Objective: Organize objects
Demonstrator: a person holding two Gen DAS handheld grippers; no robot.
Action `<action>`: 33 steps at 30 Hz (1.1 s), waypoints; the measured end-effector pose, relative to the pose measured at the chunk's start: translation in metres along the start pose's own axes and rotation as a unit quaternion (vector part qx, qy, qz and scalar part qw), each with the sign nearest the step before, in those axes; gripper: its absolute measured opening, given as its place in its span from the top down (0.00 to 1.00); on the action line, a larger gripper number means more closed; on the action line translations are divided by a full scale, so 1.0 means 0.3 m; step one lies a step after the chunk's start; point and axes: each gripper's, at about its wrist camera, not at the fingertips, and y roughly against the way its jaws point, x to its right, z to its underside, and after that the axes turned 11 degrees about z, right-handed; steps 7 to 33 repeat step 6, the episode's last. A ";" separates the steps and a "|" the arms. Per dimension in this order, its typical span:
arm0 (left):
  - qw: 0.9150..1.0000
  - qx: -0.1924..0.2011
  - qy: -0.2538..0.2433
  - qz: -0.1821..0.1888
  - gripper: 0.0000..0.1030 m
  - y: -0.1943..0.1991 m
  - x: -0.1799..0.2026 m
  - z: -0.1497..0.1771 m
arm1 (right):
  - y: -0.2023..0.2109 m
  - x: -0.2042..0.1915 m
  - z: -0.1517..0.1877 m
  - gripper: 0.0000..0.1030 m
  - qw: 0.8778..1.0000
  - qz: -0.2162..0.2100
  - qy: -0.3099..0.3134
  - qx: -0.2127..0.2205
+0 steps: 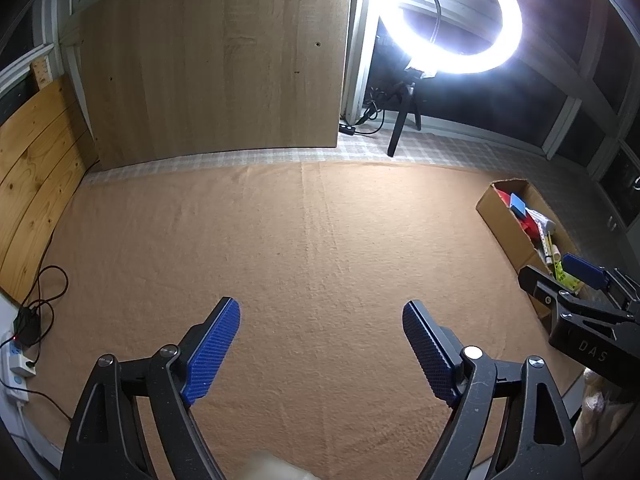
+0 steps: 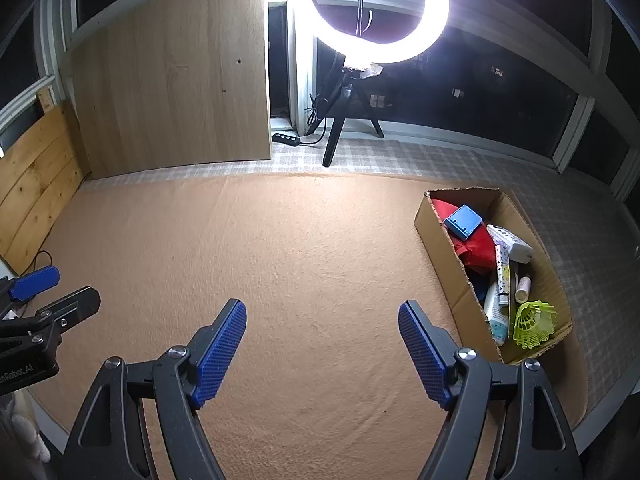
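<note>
An open cardboard box (image 2: 436, 236) stands at the right of the orange cloth (image 2: 300, 264). It holds a blue square case (image 2: 463, 222), a red cloth item (image 2: 474, 248), white tubes (image 2: 502, 276) and a yellow-green shuttlecock (image 2: 534, 322). The box also shows in the left wrist view (image 1: 502, 220). My left gripper (image 1: 321, 312) is open and empty above the bare cloth. My right gripper (image 2: 322, 312) is open and empty, left of the box. Each gripper shows at the edge of the other's view (image 1: 556, 280) (image 2: 52, 292).
A lit ring light on a tripod (image 2: 380, 12) stands at the back on checked fabric (image 2: 400, 156). A wooden board (image 2: 172, 96) leans at the back left. A power strip with cables (image 1: 20, 344) lies at the far left edge.
</note>
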 end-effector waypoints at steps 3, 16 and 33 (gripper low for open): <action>1.000 0.001 0.001 -0.001 0.15 -0.002 0.003 0.005 | -0.005 -0.003 0.001 0.27 1.000 0.000 0.001 -0.001; 1.000 -0.001 0.002 -0.002 0.15 -0.010 0.001 0.008 | -0.011 -0.007 0.000 0.27 1.000 0.000 0.001 -0.004; 1.000 -0.001 0.002 -0.002 0.15 -0.010 0.001 0.008 | -0.011 -0.007 0.000 0.27 1.000 0.000 0.001 -0.004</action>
